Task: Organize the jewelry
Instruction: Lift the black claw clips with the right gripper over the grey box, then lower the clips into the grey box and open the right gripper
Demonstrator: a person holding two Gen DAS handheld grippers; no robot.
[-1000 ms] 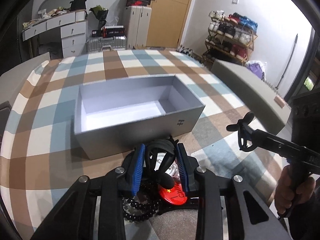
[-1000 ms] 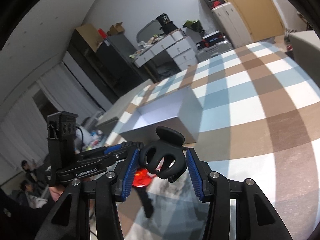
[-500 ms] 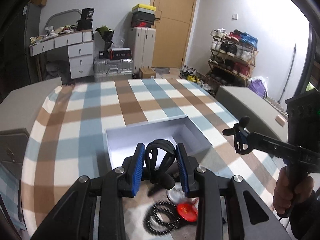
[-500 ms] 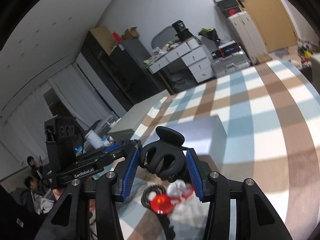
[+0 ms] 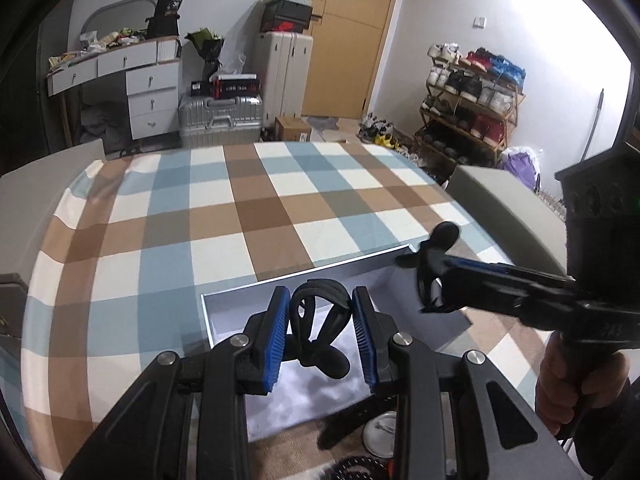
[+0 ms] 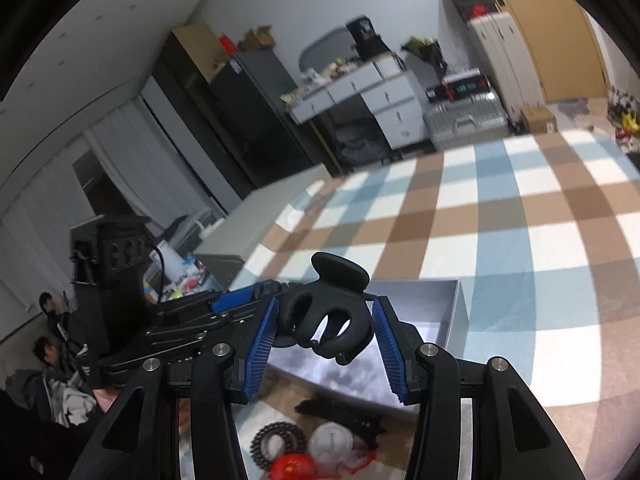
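Two black plastic claw clips held above the open grey cardboard box (image 5: 256, 304).
Left gripper (image 5: 322, 334) clamps one clip (image 5: 318, 328); right gripper (image 6: 325, 338) clamps the other (image 6: 328, 312).

I see a worktop in blue, brown and white check cloth (image 5: 248, 216). Behind it: white drawer desk (image 5: 132, 80), silver suitcase (image 5: 220, 120), tall white suitcases (image 5: 286, 72), wooden door (image 5: 352, 32). Shoe rack (image 5: 472, 96) by the right wall. White walls; daylight from the right.
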